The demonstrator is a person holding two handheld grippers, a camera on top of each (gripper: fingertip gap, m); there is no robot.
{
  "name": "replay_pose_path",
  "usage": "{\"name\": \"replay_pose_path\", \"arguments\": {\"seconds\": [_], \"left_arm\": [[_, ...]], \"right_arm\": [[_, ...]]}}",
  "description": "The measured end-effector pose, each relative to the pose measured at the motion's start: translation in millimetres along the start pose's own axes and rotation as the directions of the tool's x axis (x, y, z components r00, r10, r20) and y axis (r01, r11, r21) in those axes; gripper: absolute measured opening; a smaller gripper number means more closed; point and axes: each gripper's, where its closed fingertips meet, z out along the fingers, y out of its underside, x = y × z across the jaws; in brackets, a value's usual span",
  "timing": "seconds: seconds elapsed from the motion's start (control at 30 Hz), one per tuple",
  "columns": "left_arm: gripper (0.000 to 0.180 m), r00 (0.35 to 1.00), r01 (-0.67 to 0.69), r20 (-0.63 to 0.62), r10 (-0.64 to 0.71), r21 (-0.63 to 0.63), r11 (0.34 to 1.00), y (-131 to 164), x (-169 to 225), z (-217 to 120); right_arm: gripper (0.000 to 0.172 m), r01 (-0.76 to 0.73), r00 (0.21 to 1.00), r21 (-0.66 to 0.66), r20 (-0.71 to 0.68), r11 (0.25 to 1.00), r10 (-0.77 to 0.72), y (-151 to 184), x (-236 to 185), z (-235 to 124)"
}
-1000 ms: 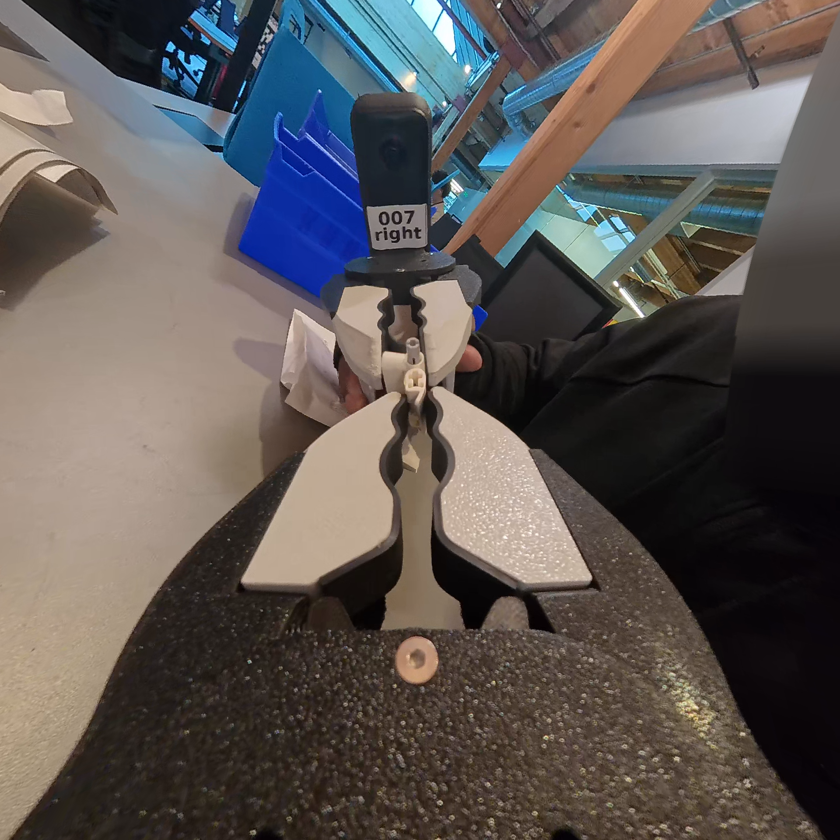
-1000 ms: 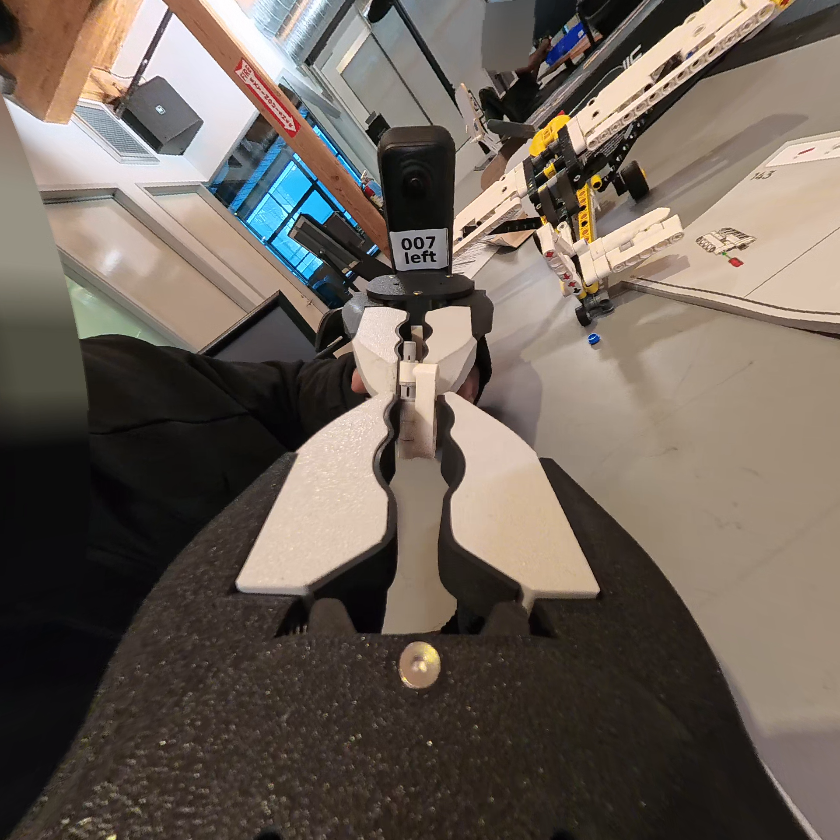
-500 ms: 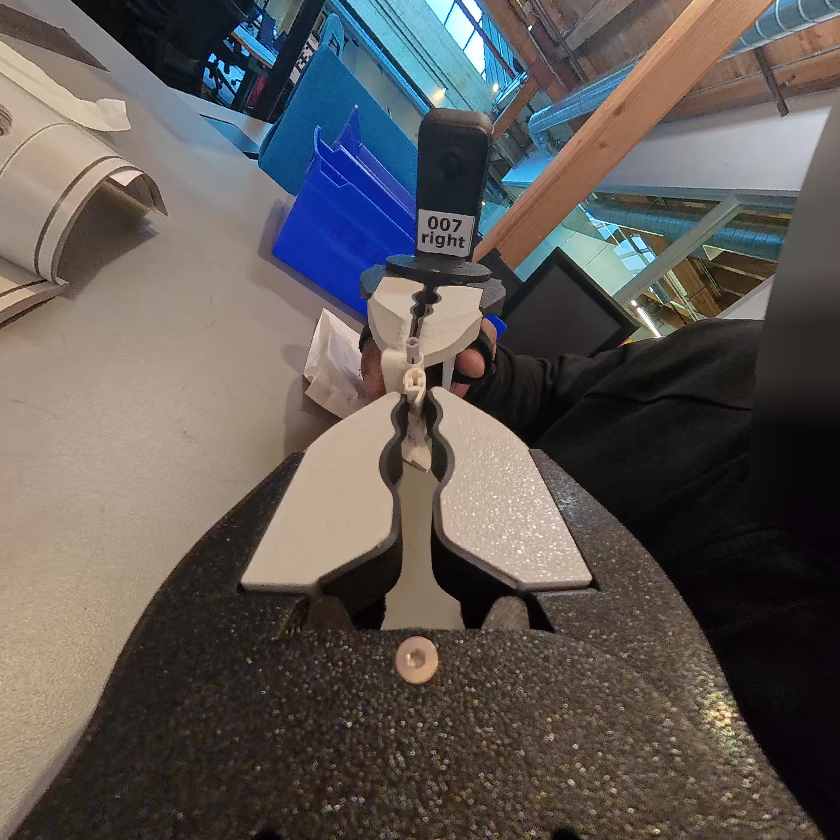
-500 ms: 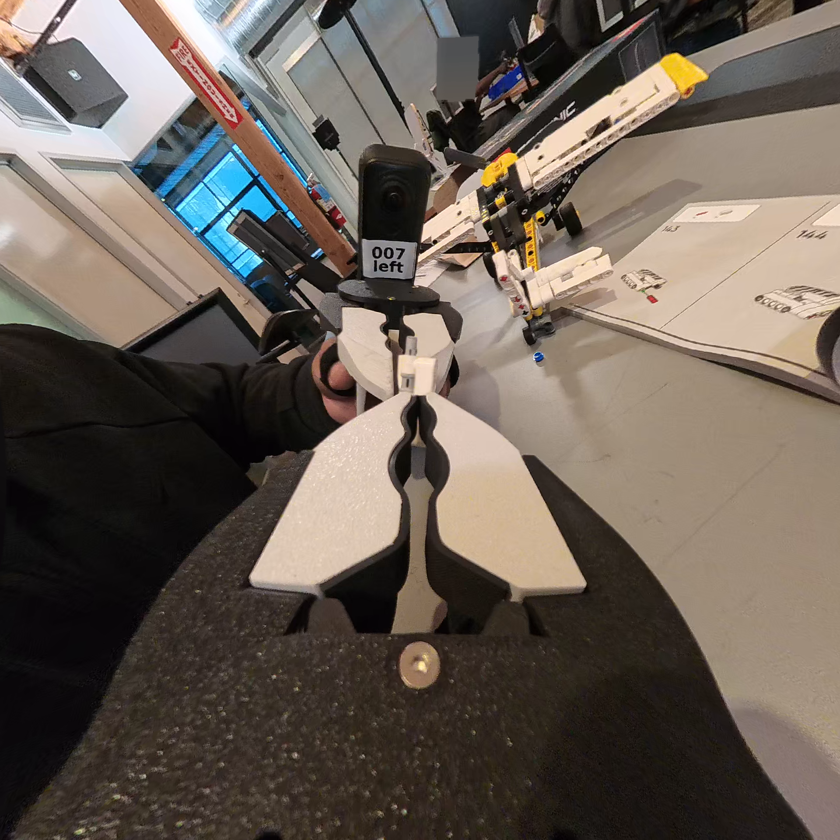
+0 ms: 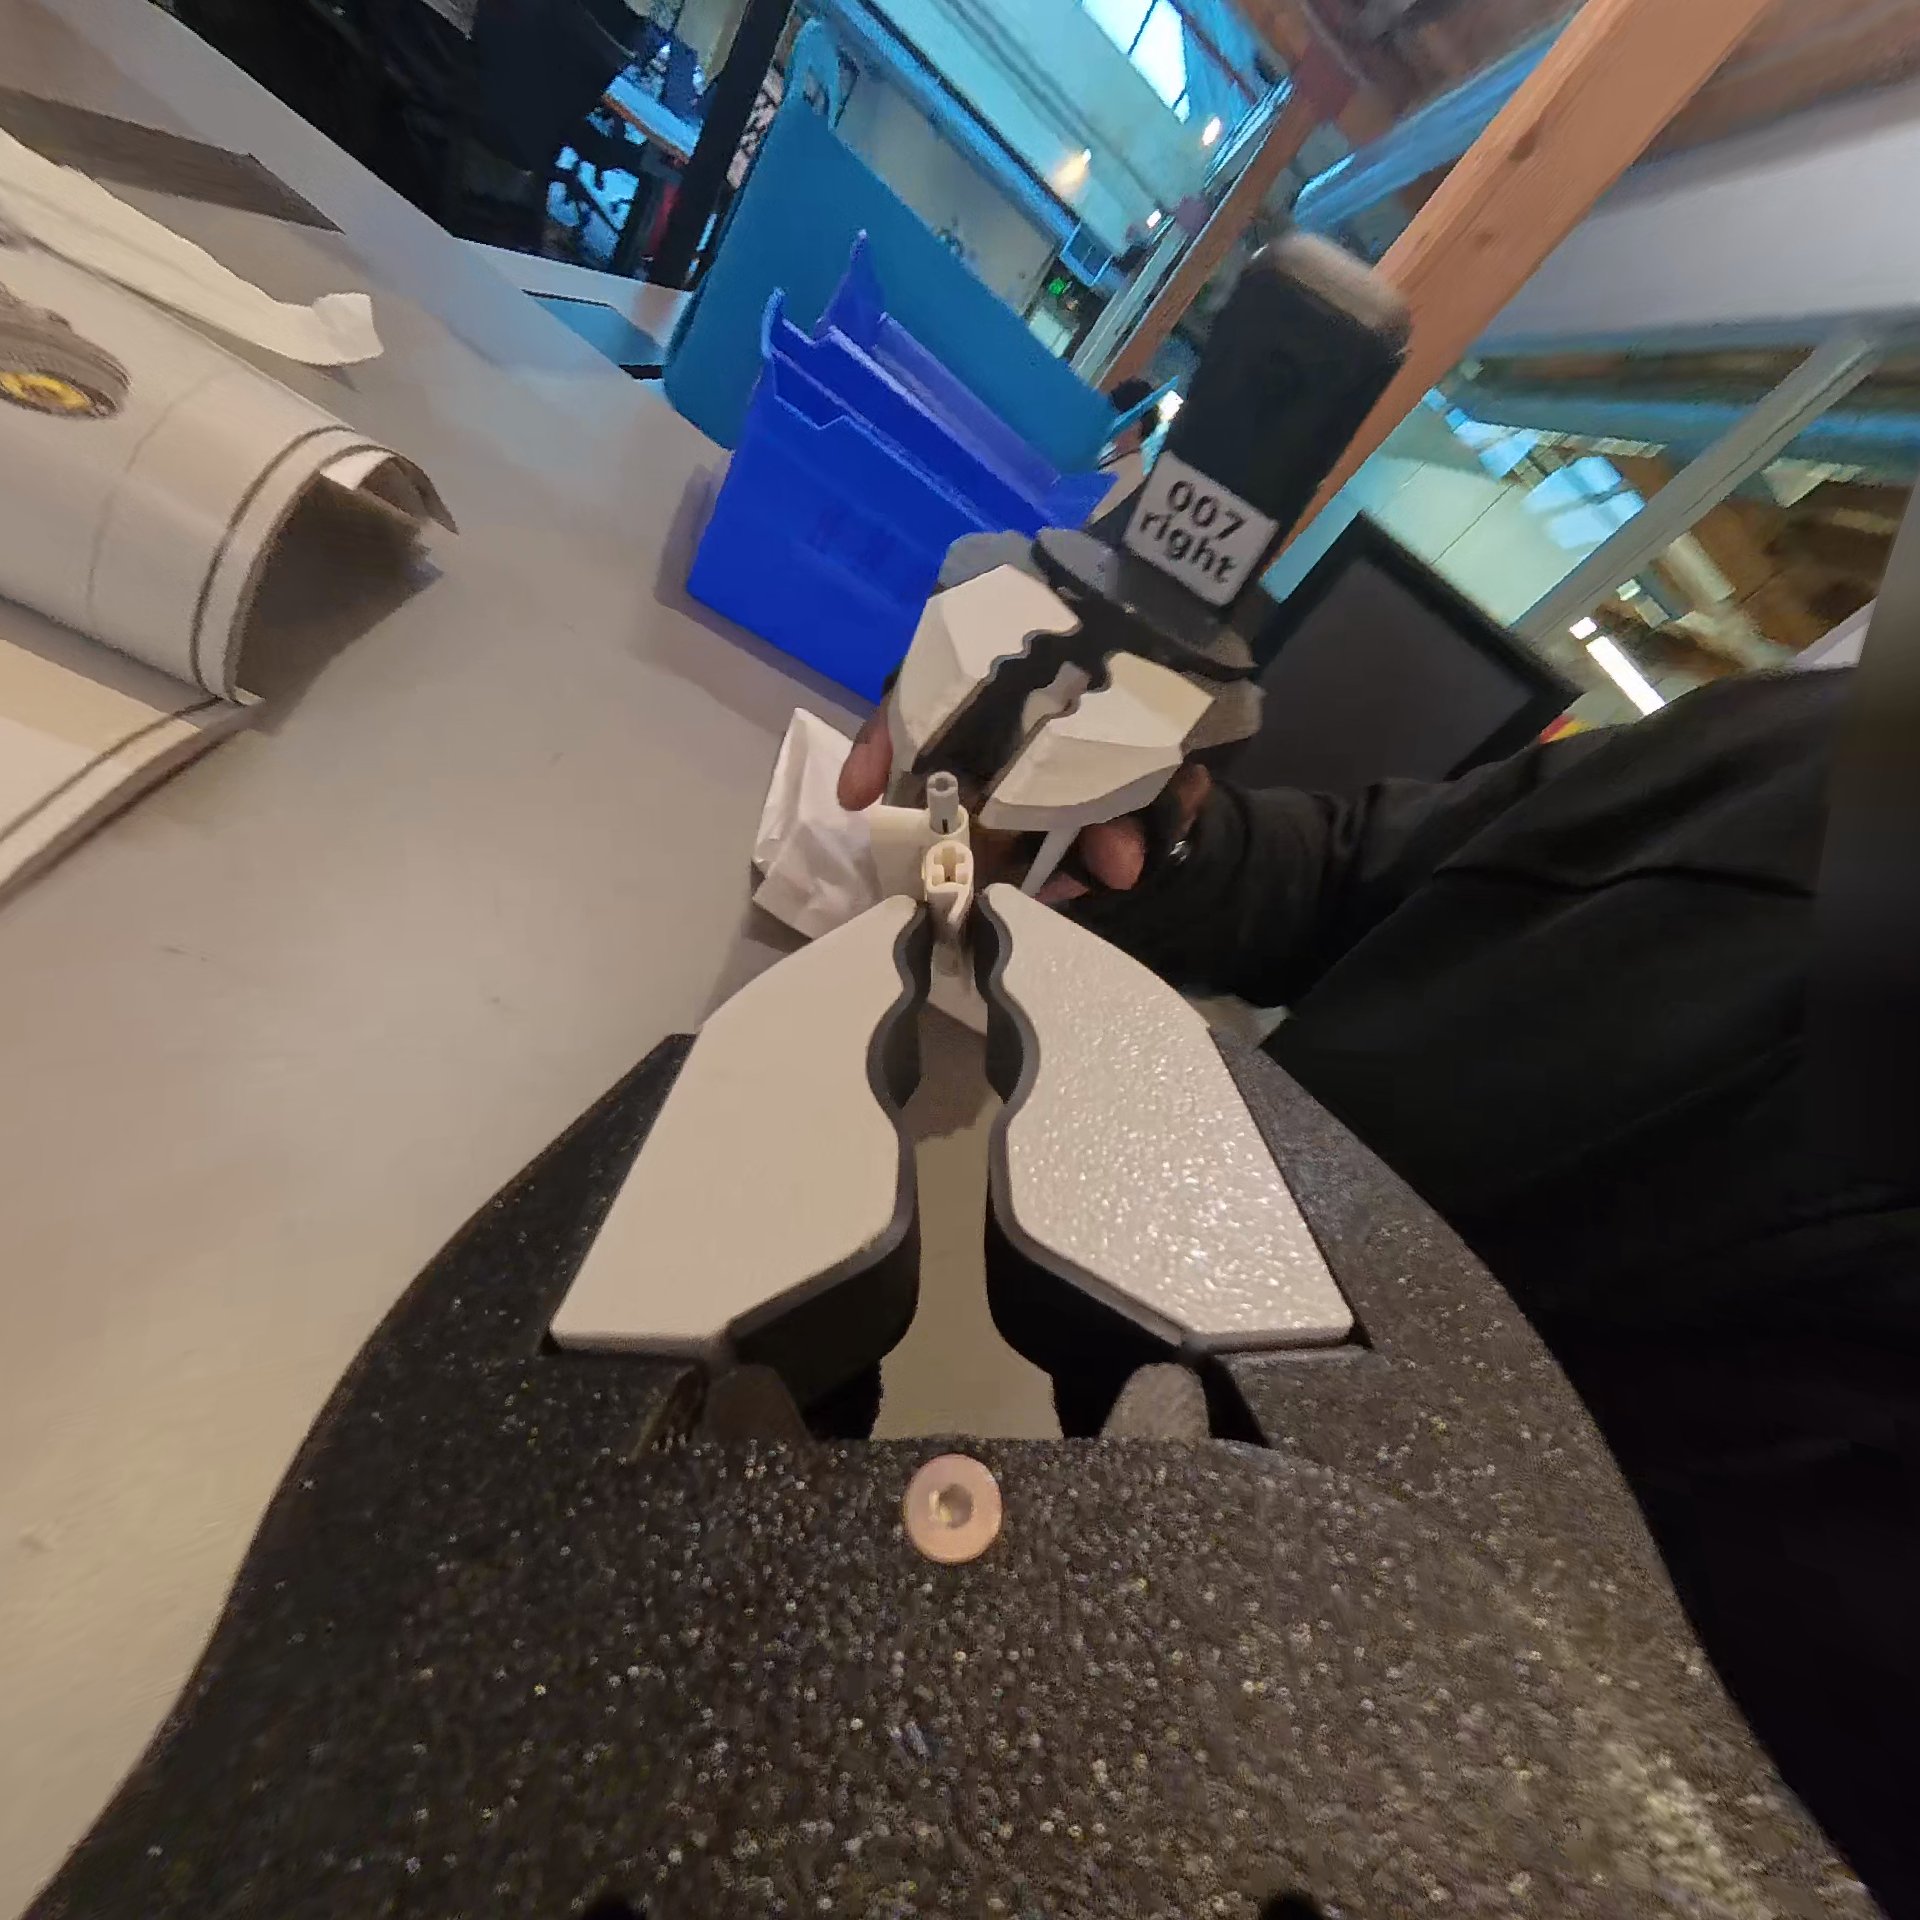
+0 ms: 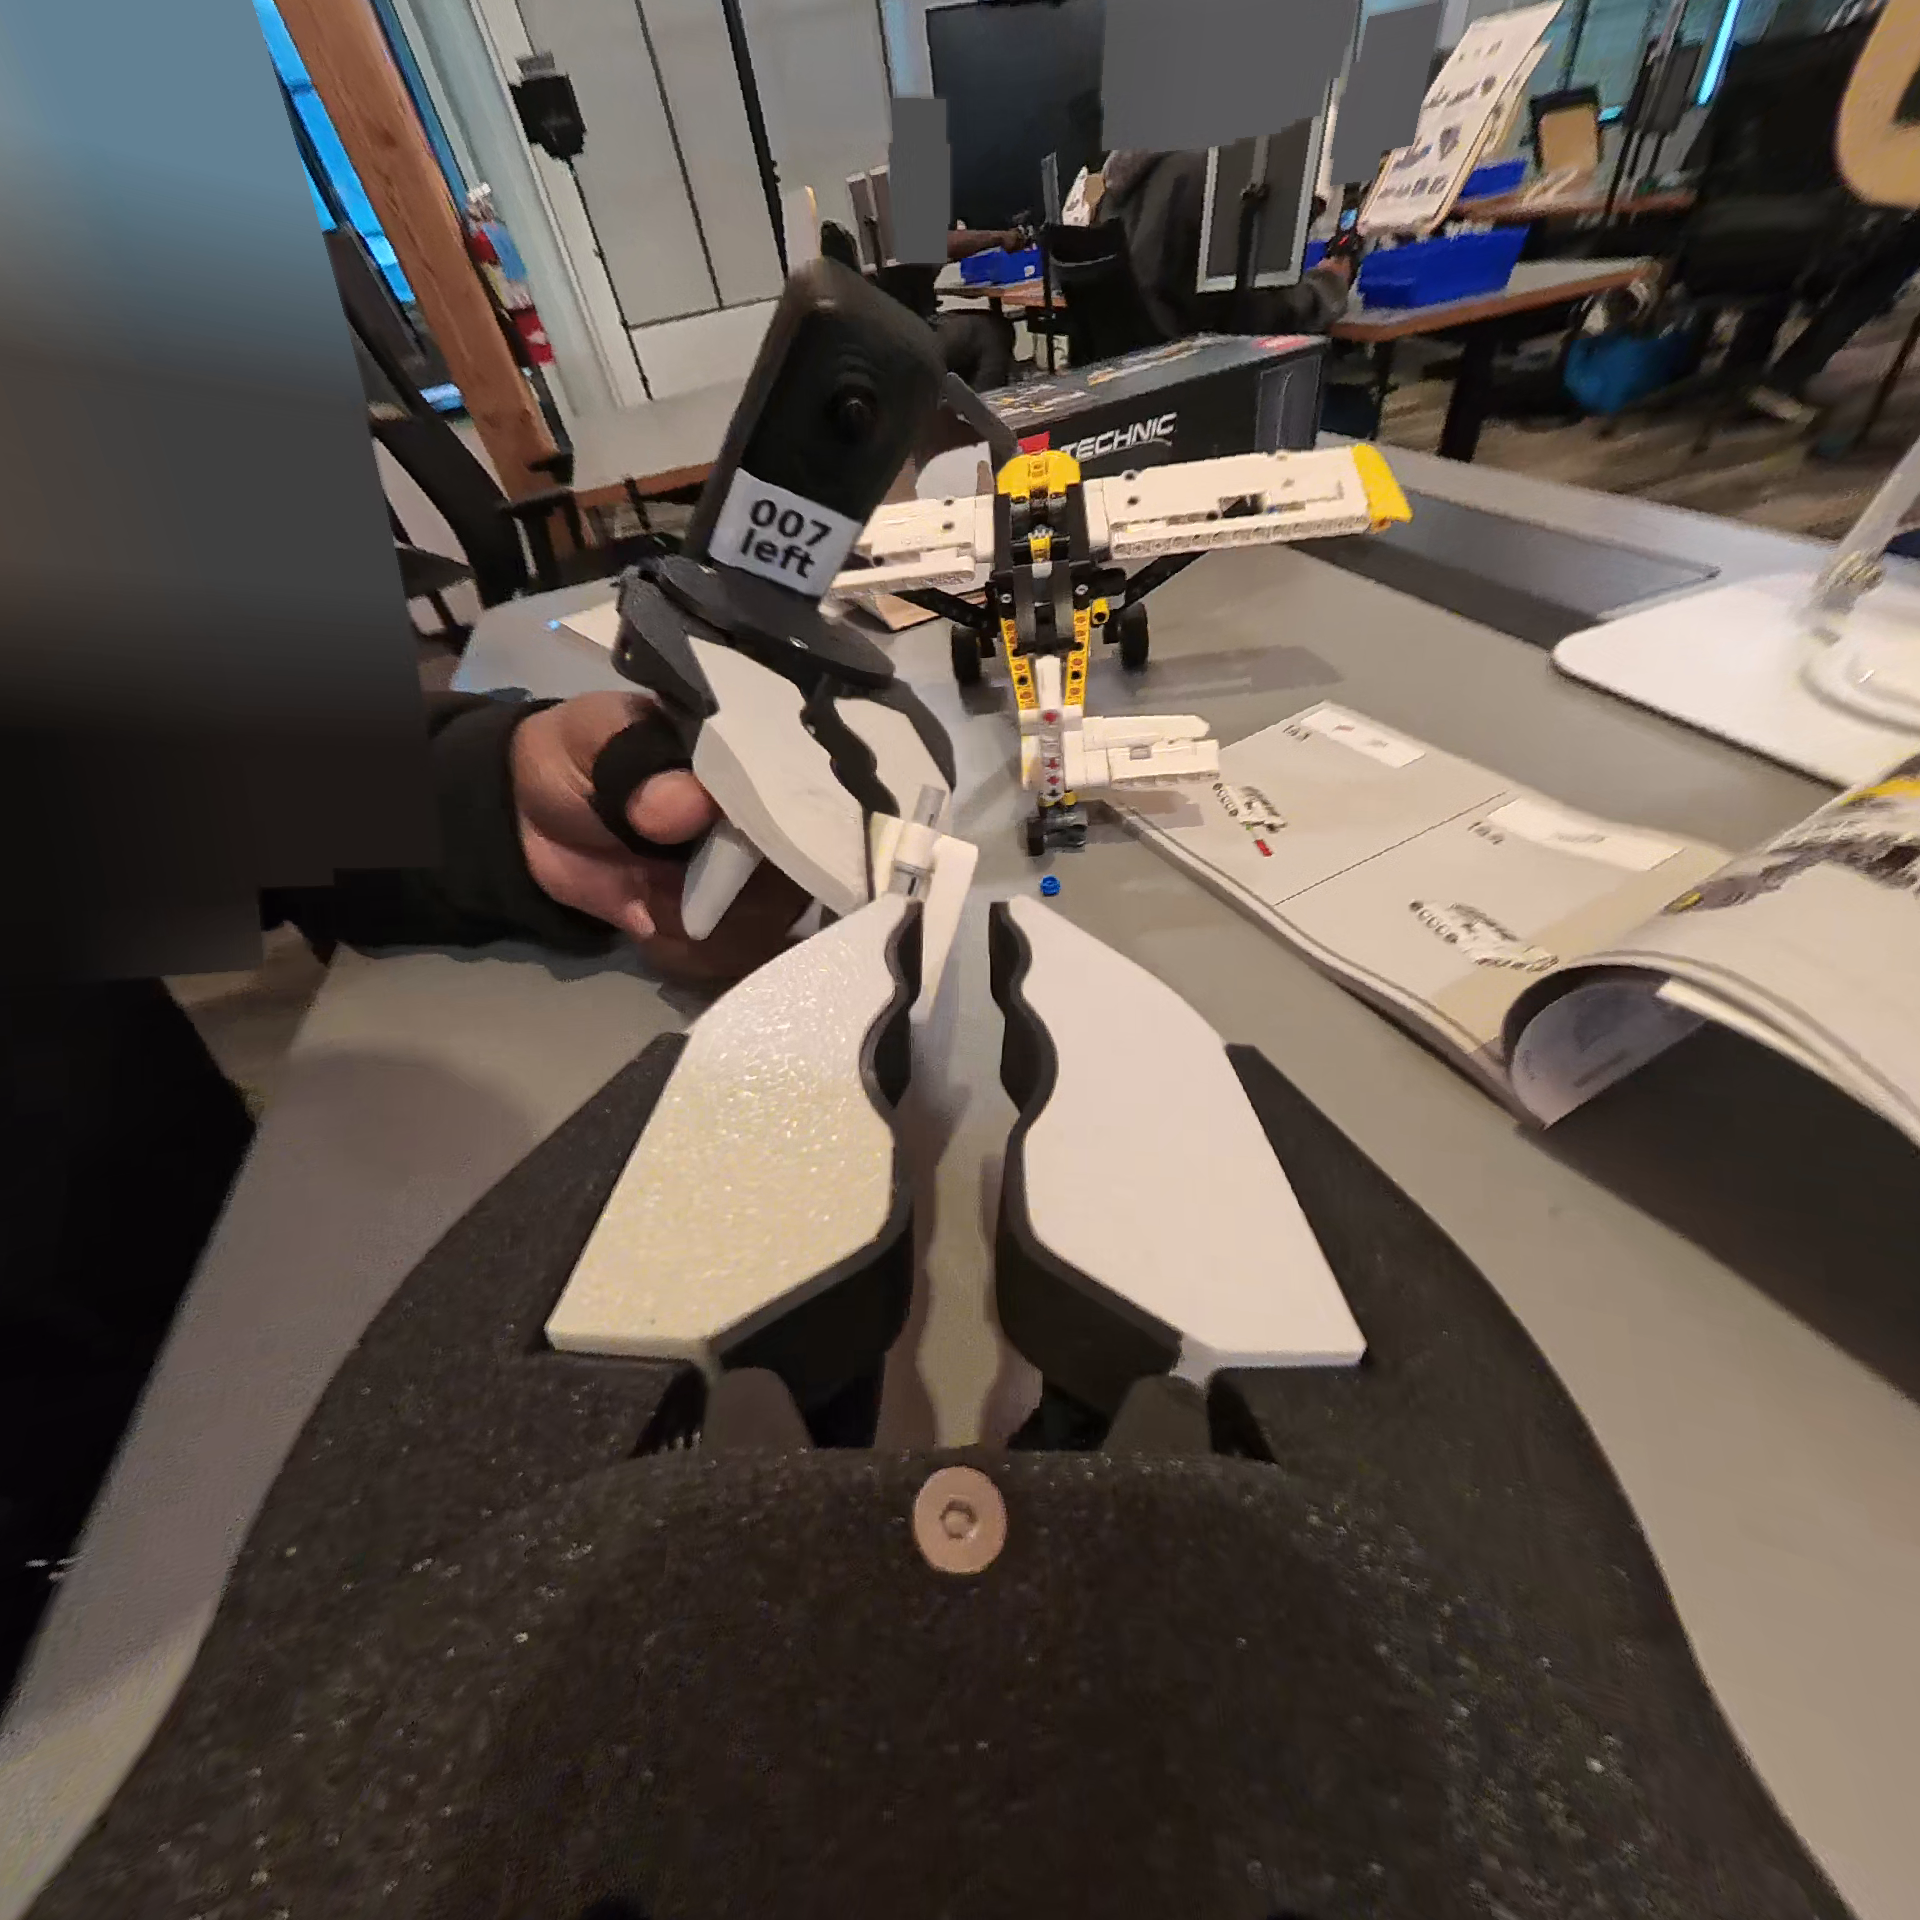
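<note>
**A:** While both grippers meet tip to tip above the grey table (image 5: pixel 312 1039), look at the left gripper (image 5: pixel 951 914): its fingers are nearly closed, pinching a small white piece (image 5: pixel 940 868) by its lower end.

**B:** And a grey pin (image 5: pixel 940 787) pokes out of the top of that piece. I'd say the low pinch is there to leave the pin end free and reachable.

**A:** Now the right gripper (image 6: pixel 954 914). Its fingers stand a little apart. The white piece sits between them, close against one pad, with clear daylight on the other side.

**B:** So it's not gripping, just framing the piece. It also comes in tilted, from the opposite side, probably so the two sets of fingers don't collide.

**A:** Everything happens in the air, close to the person's dark sleeve.

**B:** Meanwhile the yellow-and-white model plane (image 6: pixel 1049 582) is parked well back on its wheels, an open booklet (image 6: pixel 1455 862) lies flat beside it, and a tiny blue bead (image 6: pixel 1049 885) rests loose on the table between them and the grippers.

**A:** On the other side I spot a blue bin (image 5: pixel 873 499) and crumpled white paper (image 5: pixel 810 831), both near but untouched.
</note>
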Motion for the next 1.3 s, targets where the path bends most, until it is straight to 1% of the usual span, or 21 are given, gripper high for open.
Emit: {"name": "replay_pose_path", "arguments": {"seconds": [0.13, 0.2, 0.27, 0.33, 0.43, 0.53, 0.6, 0.67, 1.07, 1.2, 1.3], "left_arm": [[0.008, 0.978, -0.155, 0.127, 0.165, -0.082, 0.984, 4.3, -7.8, -0.2], [0.008, 0.95, -0.234, 0.181, 0.255, -0.128, 0.964, 6.3, -10.7, 0.1], [0.008, 0.907, -0.318, 0.226, 0.355, -0.184, 0.93, 9.2, -13.2, 1.2], [0.008, 0.846, -0.406, 0.263, 0.464, -0.245, 0.88, 11.9, -15.3, 2.5], [0.008, 0.727, -0.53, 0.288, 0.623, -0.341, 0.776, 15.9, -16.5, 4.5], [0.008, 0.627, -0.605, 0.287, 0.725, -0.407, 0.684, 19.2, -15.9, 6.6], [0.008, 0.588, -0.628, 0.285, 0.757, -0.43, 0.649, 20.5, -16.1, 7.1], [0.008, 0.563, -0.64, 0.288, 0.775, -0.442, 0.629, 20.2, -16.8, 6.8], [0.008, 0.489, -0.663, 0.303, 0.818, -0.481, 0.574, 19.1, -20.2, 5.1], [0.008, 0.473, -0.67, 0.306, 0.826, -0.485, 0.563, 17.8, -19.5, 4.7], [0.008, 0.459, -0.676, 0.299, 0.837, -0.494, 0.547, 19.1, -19.4, 5.2]], "right_arm": [[0.012, 0.146, 0.989, -0.021, -0.035, 0.989, -0.147, 1.3, -5.3, 1.4], [0.012, 0.202, 0.978, -0.032, -0.041, 0.979, -0.204, 3.1, -9.2, 2.8], [0.012, 0.246, 0.967, -0.041, -0.054, 0.968, -0.248, 4.3, -11.1, 4.0], [0.011, 0.274, 0.959, -0.043, -0.061, 0.961, -0.276, 4.3, -12.4, 4.3], [0.011, 0.286, 0.955, -0.039, -0.067, 0.958, -0.288, 3.4, -13.0, 4.1], [0.01, 0.298, 0.952, -0.044, -0.064, 0.954, -0.3, 4.5, -13.9, 4.3], [0.008, 0.309, 0.948, -0.052, -0.06, 0.95, -0.312, 6.2, -15.1, 4.9], [0.005, 0.324, 0.944, -0.056, -0.052, 0.944, -0.327, 7.5, -17.1, 5.3], [0.005, 0.371, 0.925, -0.081, -0.061, 0.925, -0.376, 10.1, -17.3, 5.9], [0.009, 0.395, 0.913, -0.108, -0.065, 0.912, -0.403, 14.8, -16.6, 7.8], [0.005, 0.402, 0.908, -0.109, -0.076, 0.909, -0.411, 14.6, -15.6, 7.7]]}}
